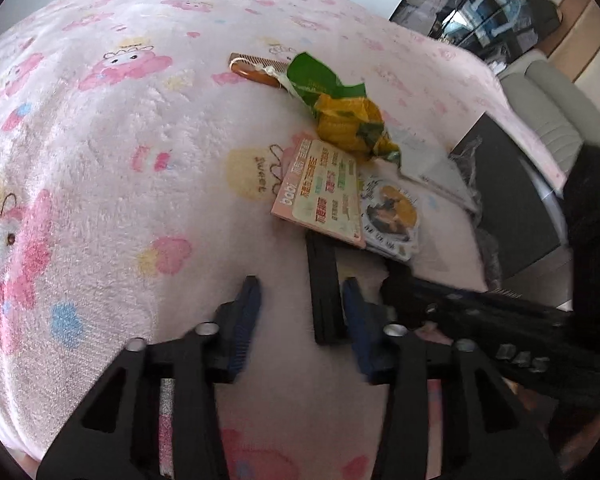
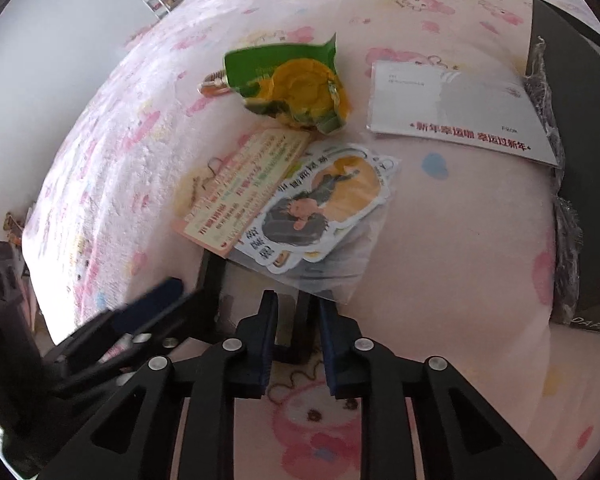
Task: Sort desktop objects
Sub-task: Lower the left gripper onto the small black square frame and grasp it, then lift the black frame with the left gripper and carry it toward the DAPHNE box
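Observation:
On the pink cartoon blanket (image 1: 100, 160) lies a black frame, one bar (image 1: 324, 292) pointing toward me. My left gripper (image 1: 302, 312) is open and straddles that bar, which sits nearer the right finger. My right gripper (image 2: 299, 320) is narrowed and shut on the frame's other bar (image 2: 302, 316); in the left wrist view it enters as a black arm (image 1: 460, 308). A pink card (image 2: 240, 188) and a sticker sheet (image 2: 324, 200) rest over the frame's far end. Beyond are a green and yellow snack bag (image 2: 296, 84), a wooden comb (image 1: 256, 68) and a white envelope (image 2: 452, 112).
A black box (image 2: 580, 140) with crinkled plastic wrap stands at the right edge of the blanket. The left gripper (image 2: 140, 320) shows blurred at the lower left of the right wrist view. A grey chair (image 1: 548, 112) and shelves stand past the table's far right.

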